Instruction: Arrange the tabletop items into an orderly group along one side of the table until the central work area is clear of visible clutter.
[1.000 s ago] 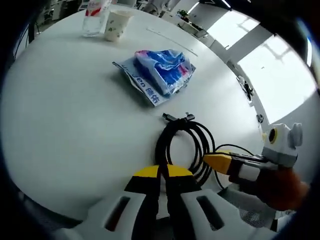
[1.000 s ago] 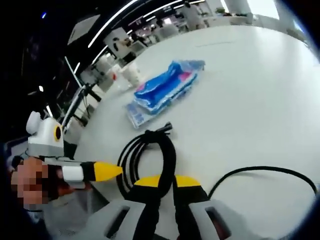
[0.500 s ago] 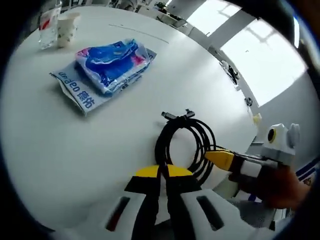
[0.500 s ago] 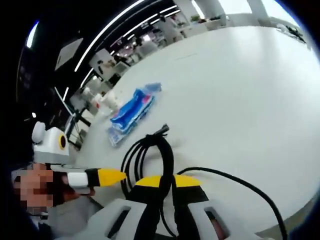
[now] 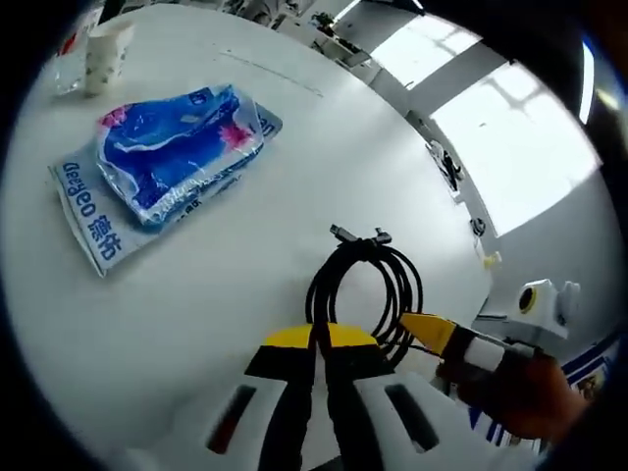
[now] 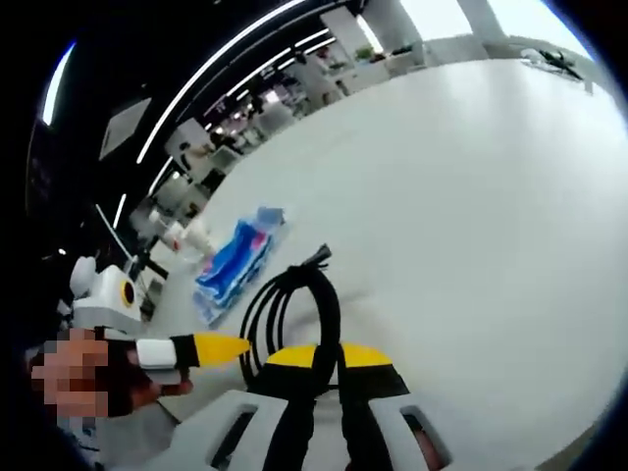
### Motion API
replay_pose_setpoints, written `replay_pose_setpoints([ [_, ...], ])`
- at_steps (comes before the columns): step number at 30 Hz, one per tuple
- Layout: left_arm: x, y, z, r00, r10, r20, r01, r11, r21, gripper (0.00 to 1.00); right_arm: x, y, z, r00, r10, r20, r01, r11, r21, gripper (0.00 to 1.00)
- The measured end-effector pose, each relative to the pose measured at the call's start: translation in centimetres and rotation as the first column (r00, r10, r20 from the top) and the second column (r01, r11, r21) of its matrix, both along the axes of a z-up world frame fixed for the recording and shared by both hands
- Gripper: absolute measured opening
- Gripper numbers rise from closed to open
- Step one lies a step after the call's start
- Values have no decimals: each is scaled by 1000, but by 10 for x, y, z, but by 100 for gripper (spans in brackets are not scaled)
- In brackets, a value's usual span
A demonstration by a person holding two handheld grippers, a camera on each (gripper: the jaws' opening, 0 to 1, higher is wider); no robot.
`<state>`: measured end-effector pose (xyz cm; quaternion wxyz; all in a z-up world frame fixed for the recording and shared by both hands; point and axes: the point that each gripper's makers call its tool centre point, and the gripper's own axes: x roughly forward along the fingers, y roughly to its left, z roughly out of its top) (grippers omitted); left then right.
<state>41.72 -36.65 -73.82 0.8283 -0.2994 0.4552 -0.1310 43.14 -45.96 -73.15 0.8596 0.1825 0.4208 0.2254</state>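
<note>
The table is mostly bare; a blue packet lies mid-table, a cup at the far edge. Both the left gripper and right gripper are clenched on the coiled cable near the table's edge, so grouping looks unfinished.

The wide, round white surface is smooth and matte, and it reflects a soft daylight. Beyond its far edge, in the left gripper view, stands a large bright window with a pale frame, strongly overexposed. In the right gripper view, long white ceiling light strips run across a dark ceiling, and bright windows show at the top. Further away there are white office desks with small, blurred objects on them, too small to identify.
</note>
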Motion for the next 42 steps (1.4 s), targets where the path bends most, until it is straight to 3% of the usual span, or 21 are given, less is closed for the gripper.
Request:
replay_pose_setpoints([
  [7,33,9,2,998,39,40,-38,999,-21,0,37,8,0,1000,4,9,-4,1000,11,4],
  [17,67,18,1,993,110,35,-108,993,-49,0,72,18,-4,1000,21,10,-21,1000,22,4],
  [29,84,23,-8,989,149,17,-148,988,-49,0,89,23,-15,1000,18,-22,-17,999,36,4],
  [42,89,22,-11,983,181,13,-179,980,-83,1,85,21,-25,998,0,-59,2,999,35,8],
])
